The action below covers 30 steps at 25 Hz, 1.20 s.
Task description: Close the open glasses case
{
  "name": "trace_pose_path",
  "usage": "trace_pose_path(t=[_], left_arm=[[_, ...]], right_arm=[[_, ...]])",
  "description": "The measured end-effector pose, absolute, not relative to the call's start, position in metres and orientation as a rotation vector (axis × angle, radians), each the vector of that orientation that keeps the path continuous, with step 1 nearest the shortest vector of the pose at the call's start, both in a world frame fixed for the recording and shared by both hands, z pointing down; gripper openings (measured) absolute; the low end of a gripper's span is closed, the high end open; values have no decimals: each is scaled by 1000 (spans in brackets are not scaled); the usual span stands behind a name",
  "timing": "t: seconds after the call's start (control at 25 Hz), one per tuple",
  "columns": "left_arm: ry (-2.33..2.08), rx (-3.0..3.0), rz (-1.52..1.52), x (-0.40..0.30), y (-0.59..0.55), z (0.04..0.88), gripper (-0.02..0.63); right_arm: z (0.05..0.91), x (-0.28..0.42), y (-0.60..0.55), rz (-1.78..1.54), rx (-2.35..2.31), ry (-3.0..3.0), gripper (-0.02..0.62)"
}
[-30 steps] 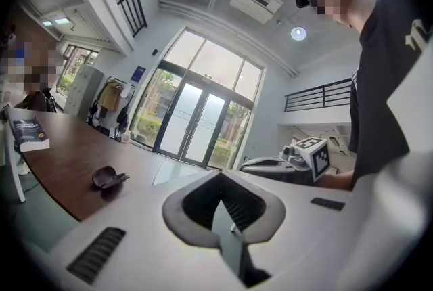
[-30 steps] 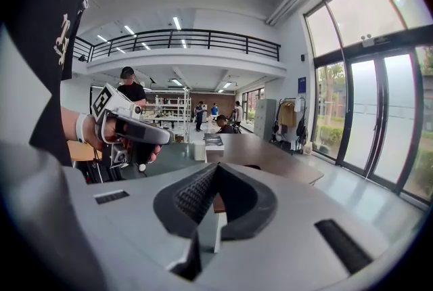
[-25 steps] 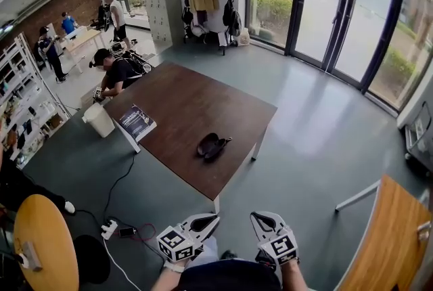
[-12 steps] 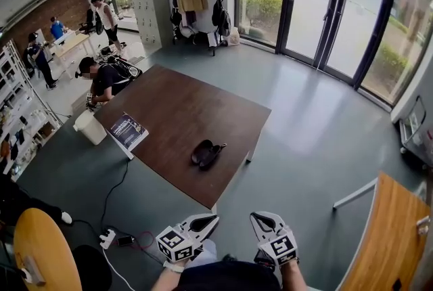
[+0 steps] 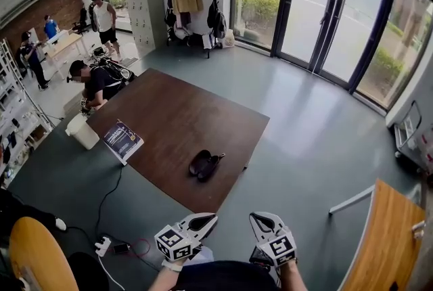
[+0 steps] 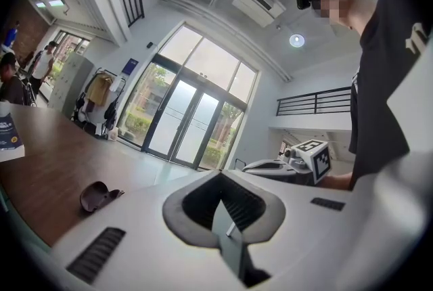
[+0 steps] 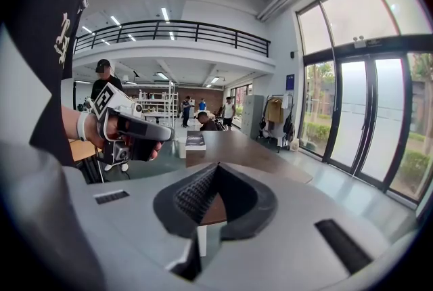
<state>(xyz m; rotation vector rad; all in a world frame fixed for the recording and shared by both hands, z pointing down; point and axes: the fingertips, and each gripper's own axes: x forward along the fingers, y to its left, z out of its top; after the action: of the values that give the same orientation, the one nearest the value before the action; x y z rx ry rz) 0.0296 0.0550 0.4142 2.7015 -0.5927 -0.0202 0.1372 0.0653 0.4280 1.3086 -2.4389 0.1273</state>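
Glasses case (image 5: 206, 164): open on the brown table (image 5: 176, 107), frame centre.
Left gripper (image 5: 211, 217): clenched, empty, lower centre, well apart from the case.
Right gripper (image 5: 254, 218): clenched, empty, beside it.
Around: booklet (image 5: 122, 141) on the table's left corner, white bin (image 5: 82, 132) just beyond.
Writing: booklet print too small to read.

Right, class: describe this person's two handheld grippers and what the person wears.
Both the left gripper and right gripper have pale grey shells, dark ribbed fingers tapering to a point, and a white cube with black square markers. The person wears a black top and a pale wristband.
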Motion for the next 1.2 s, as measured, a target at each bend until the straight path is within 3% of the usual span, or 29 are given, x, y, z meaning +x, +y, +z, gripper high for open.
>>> trace_pose_path(t=[1.2], left_arm=[[-622,2666,-83,-106,-92,403,6]], right_arm=[[409,3,-82,77,1217,-2392,-12]])
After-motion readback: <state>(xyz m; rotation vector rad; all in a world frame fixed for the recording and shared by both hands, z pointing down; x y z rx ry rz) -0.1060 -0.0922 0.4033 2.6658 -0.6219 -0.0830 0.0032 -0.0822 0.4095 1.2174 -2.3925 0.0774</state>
